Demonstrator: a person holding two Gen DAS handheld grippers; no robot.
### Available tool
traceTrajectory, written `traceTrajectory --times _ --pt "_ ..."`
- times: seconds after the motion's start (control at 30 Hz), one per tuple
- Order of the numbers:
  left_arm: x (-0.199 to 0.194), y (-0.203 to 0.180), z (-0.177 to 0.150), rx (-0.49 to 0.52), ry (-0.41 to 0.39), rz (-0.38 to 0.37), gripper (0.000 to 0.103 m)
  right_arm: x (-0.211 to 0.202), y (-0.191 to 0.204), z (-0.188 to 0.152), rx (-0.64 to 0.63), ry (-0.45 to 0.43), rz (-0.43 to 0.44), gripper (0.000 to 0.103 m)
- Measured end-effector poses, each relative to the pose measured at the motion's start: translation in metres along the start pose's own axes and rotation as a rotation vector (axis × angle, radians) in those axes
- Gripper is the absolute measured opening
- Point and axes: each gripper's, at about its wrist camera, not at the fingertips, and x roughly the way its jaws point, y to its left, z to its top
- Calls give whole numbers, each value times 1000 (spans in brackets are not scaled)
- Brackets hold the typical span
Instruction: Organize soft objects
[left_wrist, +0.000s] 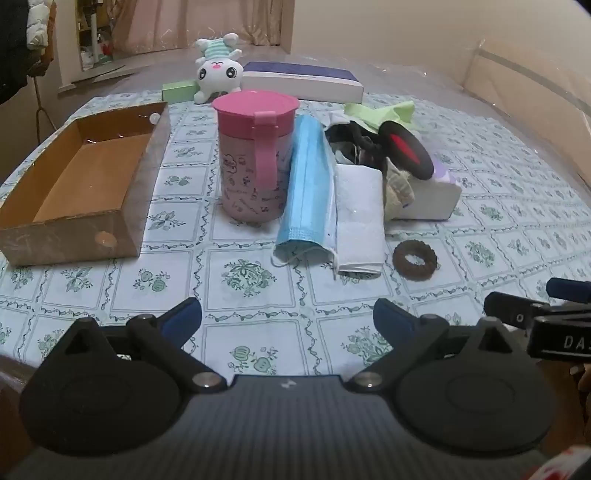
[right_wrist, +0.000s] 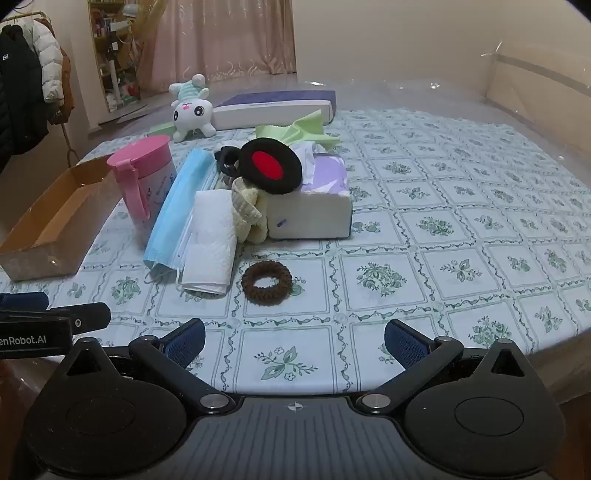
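While both grippers, left gripper (left_wrist: 287, 320) and right gripper (right_wrist: 294, 341), are hovering spread and empty over the table's near edge (right_wrist: 424, 362), a brown scrunchie (right_wrist: 266, 281) is lying just ahead.

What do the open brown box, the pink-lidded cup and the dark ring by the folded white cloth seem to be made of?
The box looks like cardboard: matte brown, with thin raw-edged walls. The cup seems plastic, smooth with a moulded lid and strap. The ring looks like a fabric-covered elastic hair tie, brown, fuzzy and ridged, though that is less certain.

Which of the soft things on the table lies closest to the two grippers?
The brown hair scrunchie, a fuzzy ring lying flat and alone on the tablecloth, nearer than the folded white towel and blue face mask beside it.
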Motion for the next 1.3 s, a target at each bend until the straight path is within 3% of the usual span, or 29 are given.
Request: traceTrajectory --times 0.17,0.27,1.3 --pt "1 -7 0 21 -13 -17 98 0 2 2 1 -1 2 103" --pt "0 7 1 -45 -17 -39 98 0 2 3 4 2 5 103" --pt "-1 4 -1 -50 -23 -39 97 -1 3 3 -12 -6 -19 103"
